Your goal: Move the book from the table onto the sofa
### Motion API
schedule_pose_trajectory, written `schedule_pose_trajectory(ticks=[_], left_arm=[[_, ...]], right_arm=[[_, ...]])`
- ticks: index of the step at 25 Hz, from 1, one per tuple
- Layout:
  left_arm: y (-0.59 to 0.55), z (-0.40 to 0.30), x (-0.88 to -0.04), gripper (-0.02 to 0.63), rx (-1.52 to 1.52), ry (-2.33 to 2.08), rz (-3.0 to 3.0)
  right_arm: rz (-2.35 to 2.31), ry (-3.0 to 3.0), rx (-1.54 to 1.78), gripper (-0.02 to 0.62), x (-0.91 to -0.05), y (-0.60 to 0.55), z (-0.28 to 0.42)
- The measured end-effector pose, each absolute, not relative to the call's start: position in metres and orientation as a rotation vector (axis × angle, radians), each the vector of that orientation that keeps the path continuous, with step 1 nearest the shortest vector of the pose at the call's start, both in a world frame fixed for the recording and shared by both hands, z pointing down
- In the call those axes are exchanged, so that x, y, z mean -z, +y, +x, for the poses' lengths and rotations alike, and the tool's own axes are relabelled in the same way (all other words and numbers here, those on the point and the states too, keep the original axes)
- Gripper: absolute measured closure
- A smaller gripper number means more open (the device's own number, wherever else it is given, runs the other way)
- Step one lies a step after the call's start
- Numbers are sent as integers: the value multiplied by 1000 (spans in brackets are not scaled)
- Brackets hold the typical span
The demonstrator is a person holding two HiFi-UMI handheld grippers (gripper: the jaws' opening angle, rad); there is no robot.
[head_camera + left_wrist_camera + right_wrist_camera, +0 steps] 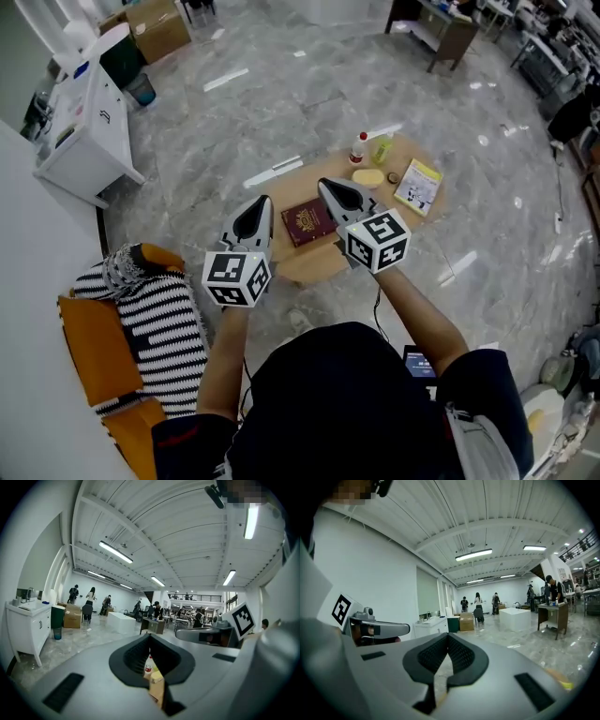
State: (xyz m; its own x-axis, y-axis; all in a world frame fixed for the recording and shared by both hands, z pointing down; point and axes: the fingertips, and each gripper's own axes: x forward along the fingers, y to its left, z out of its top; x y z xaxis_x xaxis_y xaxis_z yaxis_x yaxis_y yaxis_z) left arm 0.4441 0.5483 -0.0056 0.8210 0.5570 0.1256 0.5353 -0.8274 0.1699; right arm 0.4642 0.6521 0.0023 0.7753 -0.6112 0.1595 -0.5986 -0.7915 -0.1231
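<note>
A maroon book [307, 221] lies flat on the small round wooden table [309, 264], between my two grippers. A second book [418, 186], with a yellow and white cover, lies at the table's right edge. My left gripper [263, 202] hovers just left of the maroon book, shut and holding nothing. My right gripper [326, 185] hovers over the book's right side, also shut and empty. In the left gripper view the shut jaws' tip [150, 645] points level across the table. In the right gripper view its own tip [448, 641] points level across the room. The orange sofa [89, 352] stands at lower left.
A striped blanket [159, 323] covers the sofa seat. On the table's far side stand a red-capped bottle [358, 148], a green bottle [381, 148] and a yellow object [367, 177]. A white cabinet [89, 122] is at far left. People and desks are far off.
</note>
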Motion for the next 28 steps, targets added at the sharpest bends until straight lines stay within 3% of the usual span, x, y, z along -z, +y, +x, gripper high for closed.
schedule_pose_trajectory(ticks=[19,28], left_arm=[[566,506,-38,591,-372,829,2831],[590,524,-104,591,-545,819,2784]], right_arm=[[-2866,996,425,586,-40,677,525],[-2861,986,572,586,-102,702,538]])
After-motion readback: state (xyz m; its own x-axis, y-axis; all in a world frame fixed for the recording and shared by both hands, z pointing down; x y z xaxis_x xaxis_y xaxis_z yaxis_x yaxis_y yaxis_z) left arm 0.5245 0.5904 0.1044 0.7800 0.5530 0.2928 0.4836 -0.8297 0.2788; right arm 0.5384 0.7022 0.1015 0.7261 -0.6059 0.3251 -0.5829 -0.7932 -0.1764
